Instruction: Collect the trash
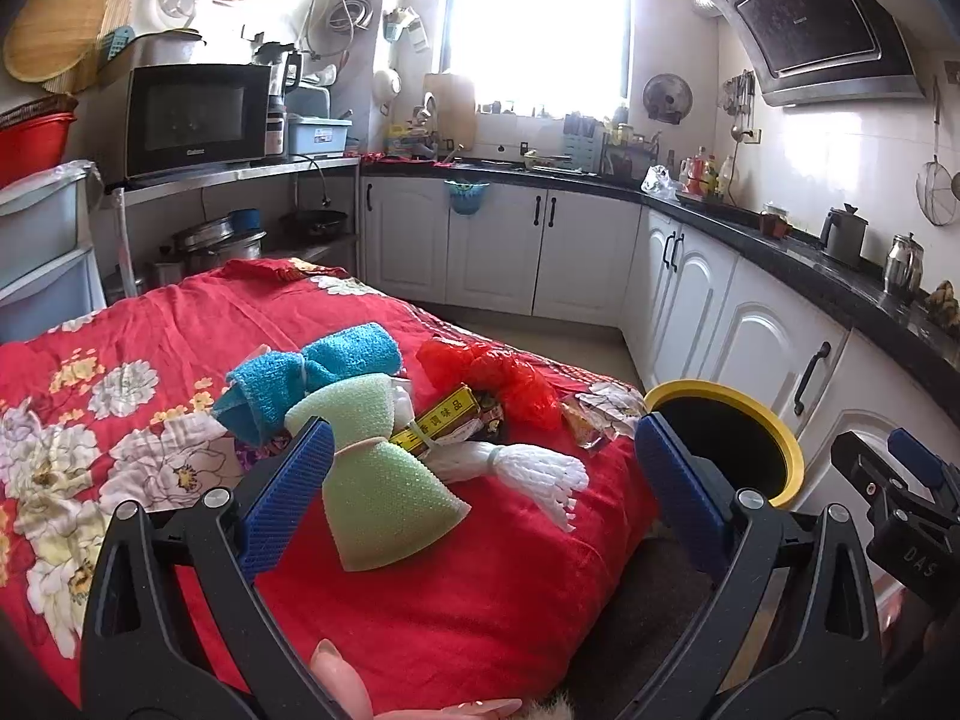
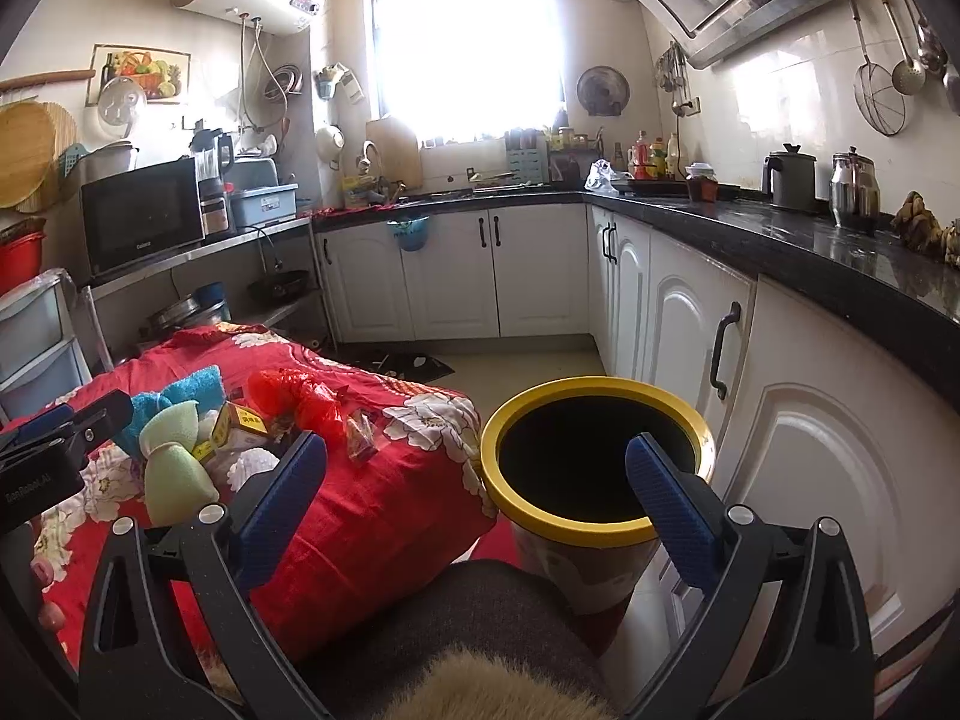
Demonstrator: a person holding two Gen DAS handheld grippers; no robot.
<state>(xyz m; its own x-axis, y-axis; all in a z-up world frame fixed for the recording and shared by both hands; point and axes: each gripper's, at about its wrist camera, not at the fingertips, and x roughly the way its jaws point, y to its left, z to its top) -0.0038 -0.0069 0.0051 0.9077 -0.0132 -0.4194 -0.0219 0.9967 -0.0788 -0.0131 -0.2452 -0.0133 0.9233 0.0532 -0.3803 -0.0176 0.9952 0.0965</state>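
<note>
A pile of trash lies on the red floral cloth [image 1: 468, 576]: a green foam net [image 1: 372, 480], a blue towel bundle [image 1: 312, 372], a white foam net [image 1: 528, 474], a yellow-brown box [image 1: 444, 420], a red plastic bag [image 1: 498, 375] and a clear wrapper [image 1: 600, 414]. My left gripper [image 1: 483, 483] is open and empty, just short of the pile. The yellow-rimmed bin [image 2: 594, 456] stands right of the table. My right gripper [image 2: 477, 492] is open and empty, near the bin's rim. The wrapper [image 2: 360, 435] and red bag [image 2: 300, 399] also show in the right wrist view.
White cabinets [image 2: 690, 336] under a black counter [image 2: 780, 240] run along the right and back. A microwave [image 1: 198, 117] sits on a metal shelf at left, above pots. Plastic drawers [image 1: 42, 252] stand at far left. The person's lap [image 2: 480, 630] is below the grippers.
</note>
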